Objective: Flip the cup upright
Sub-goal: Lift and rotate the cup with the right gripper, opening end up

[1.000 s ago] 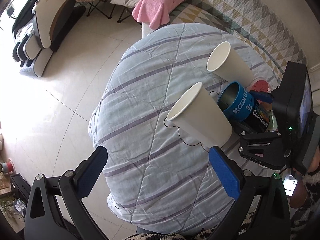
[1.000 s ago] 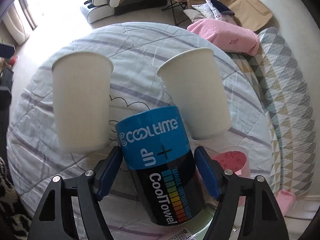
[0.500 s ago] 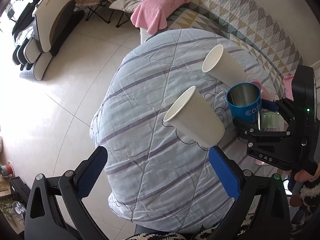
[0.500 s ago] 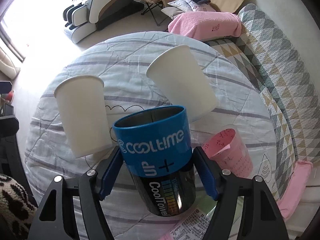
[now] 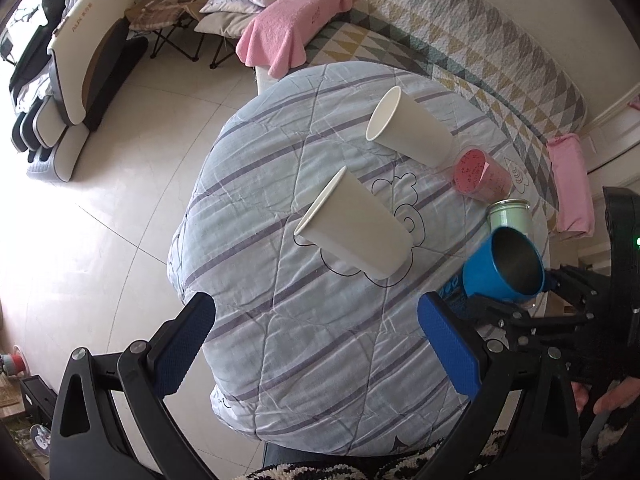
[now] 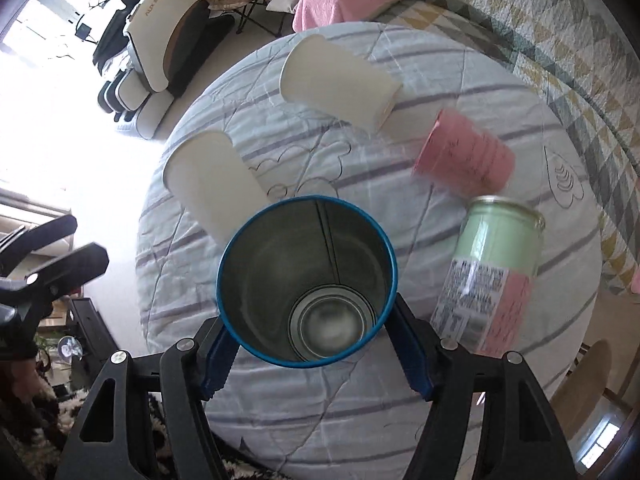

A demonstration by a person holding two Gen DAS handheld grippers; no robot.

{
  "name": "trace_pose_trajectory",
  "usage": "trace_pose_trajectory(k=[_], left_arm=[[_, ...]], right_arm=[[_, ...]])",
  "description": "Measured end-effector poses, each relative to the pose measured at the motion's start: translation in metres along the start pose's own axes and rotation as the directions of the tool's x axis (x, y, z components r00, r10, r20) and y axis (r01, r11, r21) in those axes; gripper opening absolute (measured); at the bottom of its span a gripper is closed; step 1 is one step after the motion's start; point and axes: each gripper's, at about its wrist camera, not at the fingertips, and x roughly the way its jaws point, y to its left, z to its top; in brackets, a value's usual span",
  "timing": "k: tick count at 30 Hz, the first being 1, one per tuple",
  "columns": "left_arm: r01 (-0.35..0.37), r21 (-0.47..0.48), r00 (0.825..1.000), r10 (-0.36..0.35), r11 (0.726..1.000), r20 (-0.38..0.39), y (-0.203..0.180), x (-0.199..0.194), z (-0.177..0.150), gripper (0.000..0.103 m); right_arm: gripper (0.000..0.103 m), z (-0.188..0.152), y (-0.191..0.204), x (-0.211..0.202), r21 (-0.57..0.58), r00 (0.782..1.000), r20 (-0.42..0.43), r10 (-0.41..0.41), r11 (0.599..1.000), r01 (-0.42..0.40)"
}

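My right gripper (image 6: 316, 354) is shut on a blue metal cup (image 6: 308, 280) with a steel inside. I hold it above the table with its open mouth turned up towards the camera. In the left wrist view the same blue cup (image 5: 502, 266) hangs at the right edge, mouth up and tilted. My left gripper (image 5: 316, 344) is open and empty above the near part of the round table (image 5: 304, 320), short of a white paper cup (image 5: 356, 232).
Two white paper cups (image 6: 212, 184) (image 6: 340, 80), a pink cup (image 6: 466, 160) and a pale green can (image 6: 492, 276) stand on the striped quilted table cover. A quilted sofa (image 5: 460, 28) with a pink towel (image 5: 292, 24) lies behind; tiled floor at left.
My right gripper has rotated the blue cup from lying sideways to mouth up and lifted it back towards the table's near right. The left gripper stayed open and pulled back a little.
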Motion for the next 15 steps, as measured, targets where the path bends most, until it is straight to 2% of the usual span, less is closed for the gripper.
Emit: trace_pose_trajectory(k=[1, 4, 7, 15], left_arm=[[0.001, 0.003, 1.0, -0.001, 1.0, 0.001, 0.0, -0.001, -0.001, 0.102], [0.002, -0.006, 1.0, -0.002, 1.0, -0.007, 0.001, 0.001, -0.002, 0.102], [-0.002, -0.012, 1.0, 0.001, 1.0, -0.014, 0.004, 0.003, -0.005, 0.102], [-0.016, 0.004, 0.997, 0.016, 1.0, -0.073, 0.0, 0.019, -0.017, 0.102]], right_arm=[[0.07, -0.008, 0.003, 0.0, -0.001, 1.0, -0.024, -0.017, 1.0, 0.017], [0.07, -0.03, 0.004, 0.008, 0.039, 0.992, -0.112, 0.052, 0.998, -0.048], [0.07, -0.046, 0.007, 0.021, 0.068, 0.986, -0.158, 0.053, 0.997, -0.043], [0.07, -0.031, 0.002, 0.037, 0.142, 0.999, -0.051, 0.017, 0.99, -0.009]])
